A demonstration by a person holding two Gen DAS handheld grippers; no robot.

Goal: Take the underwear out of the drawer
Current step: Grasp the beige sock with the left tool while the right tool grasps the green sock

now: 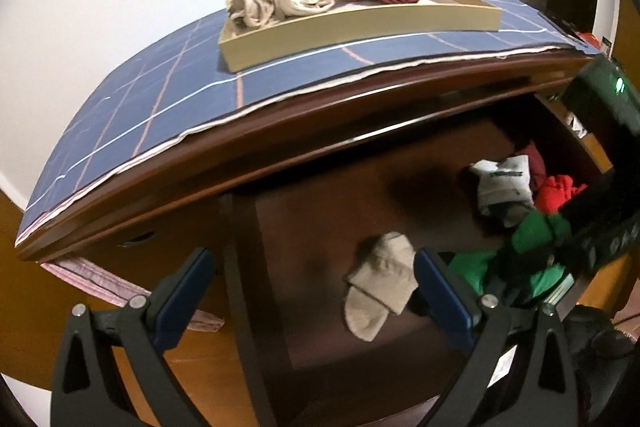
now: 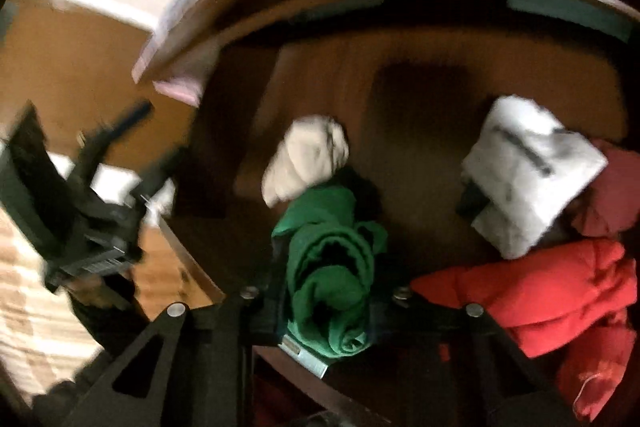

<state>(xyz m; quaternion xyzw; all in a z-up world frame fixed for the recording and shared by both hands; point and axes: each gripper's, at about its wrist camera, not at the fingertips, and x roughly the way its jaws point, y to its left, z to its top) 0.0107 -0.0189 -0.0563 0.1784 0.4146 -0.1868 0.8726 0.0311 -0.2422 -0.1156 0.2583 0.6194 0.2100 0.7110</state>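
- The green roll is seen inside the open drawer, near its front edge, with a beige piece just beyond it.
- The right gripper is closed on the green roll: the cloth is pinched between the two fingers, and the jaws are drawn in narrow around it.
- The roll's long axis is laid along the fingers, running from the pinch point away toward the drawer's back, so a straight upward lift is judged to be what the next move calls for.
- The left gripper is held wide open and holds nothing; it hangs above the drawer's front, with the beige piece seen between its fingers but lower down and untouched.
- The right hand is plainly the nearer one to the green roll; the left is set just beside it, on the beige side.
- A white piece and a red one are left in the drawer to the right of the pinch, apart from it.
- On top, a tray with other garments is seen on the blue cloth.
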